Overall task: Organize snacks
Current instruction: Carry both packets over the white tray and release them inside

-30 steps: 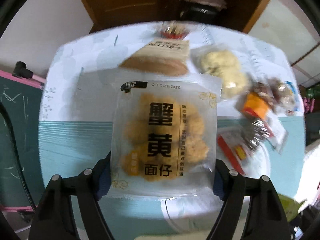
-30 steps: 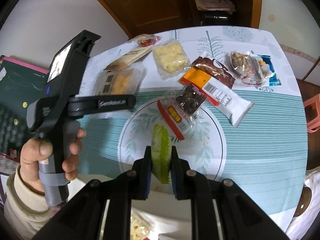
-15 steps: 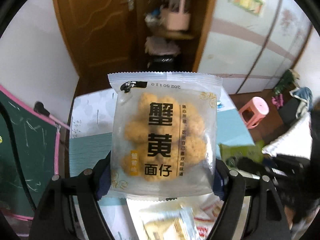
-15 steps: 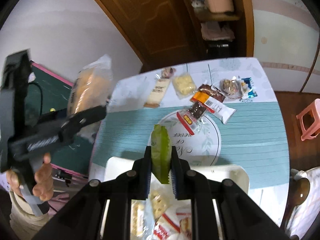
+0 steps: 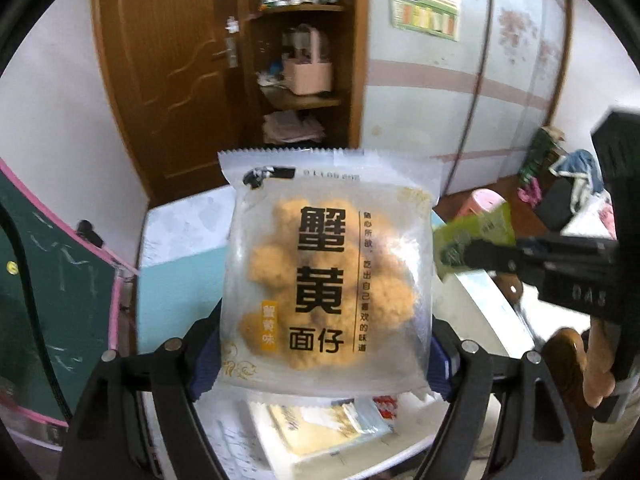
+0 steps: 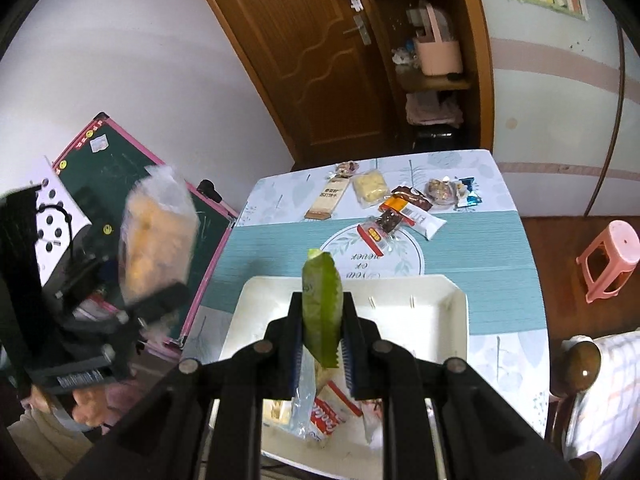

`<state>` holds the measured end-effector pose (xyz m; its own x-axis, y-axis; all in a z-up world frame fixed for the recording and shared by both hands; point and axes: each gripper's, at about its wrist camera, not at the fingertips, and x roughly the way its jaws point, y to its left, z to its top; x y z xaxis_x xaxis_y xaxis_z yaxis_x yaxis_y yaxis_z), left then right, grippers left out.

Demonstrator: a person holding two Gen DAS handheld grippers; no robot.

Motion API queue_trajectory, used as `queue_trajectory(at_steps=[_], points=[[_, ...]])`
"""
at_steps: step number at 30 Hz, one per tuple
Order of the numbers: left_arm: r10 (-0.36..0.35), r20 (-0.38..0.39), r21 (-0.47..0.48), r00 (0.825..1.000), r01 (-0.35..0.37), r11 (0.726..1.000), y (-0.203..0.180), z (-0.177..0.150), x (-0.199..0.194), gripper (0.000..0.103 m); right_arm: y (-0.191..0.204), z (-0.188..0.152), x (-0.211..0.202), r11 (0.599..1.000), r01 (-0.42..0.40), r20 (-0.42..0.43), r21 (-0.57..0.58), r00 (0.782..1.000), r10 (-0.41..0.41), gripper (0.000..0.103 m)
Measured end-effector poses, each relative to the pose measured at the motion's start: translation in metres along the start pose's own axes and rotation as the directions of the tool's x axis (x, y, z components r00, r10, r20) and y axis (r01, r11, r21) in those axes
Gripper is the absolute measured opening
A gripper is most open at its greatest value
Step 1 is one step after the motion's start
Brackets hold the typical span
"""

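Note:
My left gripper (image 5: 320, 356) holds a clear packet of orange noodle snack (image 5: 326, 276) with black print by its two side edges; its jaws are opening slightly while the blue pads still touch the packet. The same packet (image 6: 156, 236) shows at the left of the right wrist view. My right gripper (image 6: 322, 340) is shut on a thin green packet (image 6: 320, 300), held upright over the white tray (image 6: 456, 320). The tray holds several packets (image 6: 328, 416). Part of the tray's load (image 5: 320, 424) lies below the left gripper.
Several snack packets (image 6: 384, 208) lie at the far end of the teal table (image 6: 480, 248). A pink-framed chalkboard (image 6: 132, 168) stands left of the table and a pink stool (image 6: 608, 256) right of it. A person's hand (image 5: 600, 376) grips the right tool.
Both grippers have risen and drawn back from the table's far end with their packets. The white tray has come into view below them.

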<state>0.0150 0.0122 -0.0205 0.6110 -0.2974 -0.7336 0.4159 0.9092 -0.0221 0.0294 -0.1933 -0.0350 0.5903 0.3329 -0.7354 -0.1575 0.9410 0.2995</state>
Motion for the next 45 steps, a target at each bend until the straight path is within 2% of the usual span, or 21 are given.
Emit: queue_trajectory(at_steps=[4, 9, 18, 19, 20, 21, 23, 24, 34, 42, 45], points=[[0.03, -0.031, 0.03, 0.999, -0.029, 0.999, -0.015, -0.032, 0.03, 0.081, -0.002, -0.022, 0.009, 0.999, 0.046, -0.022, 0.006, 0.999, -0.046, 0.016], [0.075, -0.138, 0.078, 0.988, -0.065, 0.995, -0.027, -0.056, 0.068, 0.081, -0.006, -0.047, 0.026, 0.995, 0.096, -0.082, 0.01, 0.992, -0.095, 0.016], [0.095, -0.219, 0.084, 0.971, -0.078, 0.993, -0.039, -0.07, 0.091, 0.084, -0.006, -0.068, 0.046, 0.987, 0.152, -0.123, -0.046, 0.98, -0.156, 0.017], [0.09, -0.231, 0.078, 0.969, -0.073, 0.994, -0.039, -0.071, 0.093, 0.085, -0.005, -0.069, 0.046, 0.984, 0.164, -0.119, -0.064, 0.978, -0.171, 0.019], [0.08, -0.243, 0.07, 0.967, -0.065, 0.995, -0.036, -0.072, 0.096, 0.085, -0.004, -0.07, 0.045, 0.981, 0.179, -0.108, -0.076, 0.977, -0.186, 0.026], [0.071, -0.246, 0.059, 0.967, -0.058, 0.997, -0.035, -0.072, 0.097, 0.085, -0.003, -0.069, 0.043, 0.979, 0.187, -0.094, -0.078, 0.976, -0.194, 0.031], [0.062, -0.243, 0.049, 0.968, -0.052, 0.997, -0.034, -0.071, 0.097, 0.086, -0.003, -0.068, 0.038, 0.98, 0.187, -0.063, -0.073, 0.979, -0.192, 0.049], [0.063, -0.239, 0.048, 0.969, -0.053, 0.997, -0.034, -0.071, 0.096, 0.086, -0.004, -0.068, 0.034, 0.981, 0.185, -0.044, -0.067, 0.981, -0.188, 0.051], [0.063, -0.191, 0.061, 0.98, -0.052, 0.997, -0.047, -0.059, 0.086, 0.091, -0.009, -0.068, 0.023, 0.99, 0.134, 0.009, -0.045, 0.991, -0.134, 0.052], [0.074, -0.196, 0.068, 0.978, -0.062, 0.996, -0.057, -0.055, 0.087, 0.091, -0.022, -0.069, 0.011, 0.995, 0.092, 0.049, -0.03, 0.995, -0.091, 0.052], [0.096, -0.196, 0.059, 0.976, -0.086, 0.995, -0.056, -0.053, 0.088, 0.091, -0.028, -0.069, 0.009, 0.996, 0.084, 0.054, -0.02, 0.995, -0.082, 0.052]])
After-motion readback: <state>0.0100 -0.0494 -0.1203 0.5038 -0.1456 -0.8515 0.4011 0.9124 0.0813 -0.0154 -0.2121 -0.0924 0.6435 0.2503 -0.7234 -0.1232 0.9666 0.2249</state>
